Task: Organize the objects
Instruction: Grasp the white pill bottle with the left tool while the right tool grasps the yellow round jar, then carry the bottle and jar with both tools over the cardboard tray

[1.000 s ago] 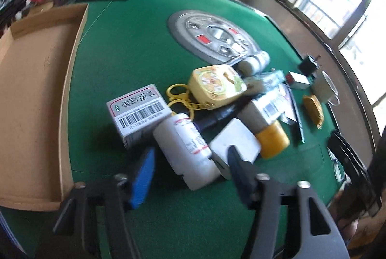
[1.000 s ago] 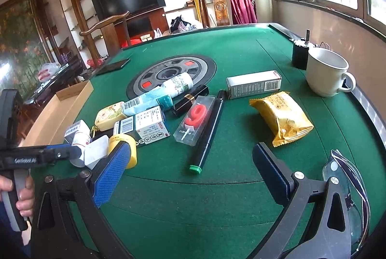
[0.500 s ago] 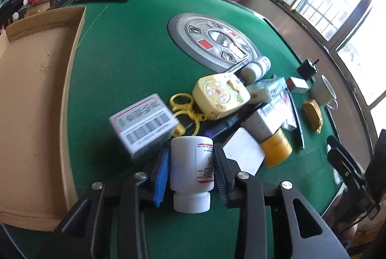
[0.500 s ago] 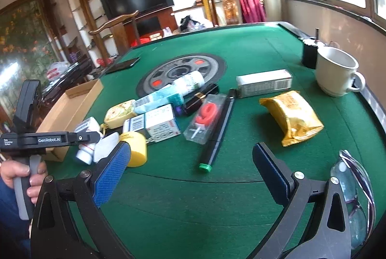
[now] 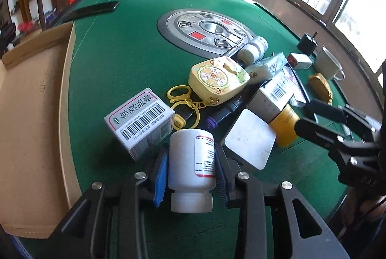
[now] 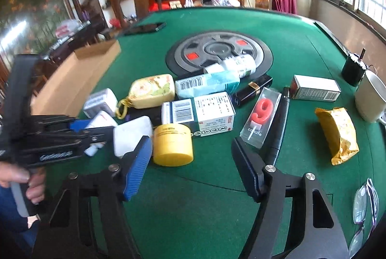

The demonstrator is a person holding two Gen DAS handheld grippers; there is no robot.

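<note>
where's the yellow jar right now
In the right wrist view the yellow jar stands left of centre, just ahead of the right gripper, touching the barcode box.

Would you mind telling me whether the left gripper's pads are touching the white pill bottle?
Touching. The left wrist view shows the left gripper closed on the white pill bottle, both pads pressed against its sides with no gap.

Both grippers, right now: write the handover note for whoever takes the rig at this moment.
Left gripper: shut on the white pill bottle, cap toward the camera, at the near edge of the pile.
Right gripper: open, holding nothing, facing the yellow jar.
Cardboard box: to the left of the pile; what shows of its inside holds nothing.
Done: the bottle is gripped; nothing sorted that can be seen.
Left: barcode carton, yellow keychain case, candle pack, snack packet and the rest lie on the green table.
</note>
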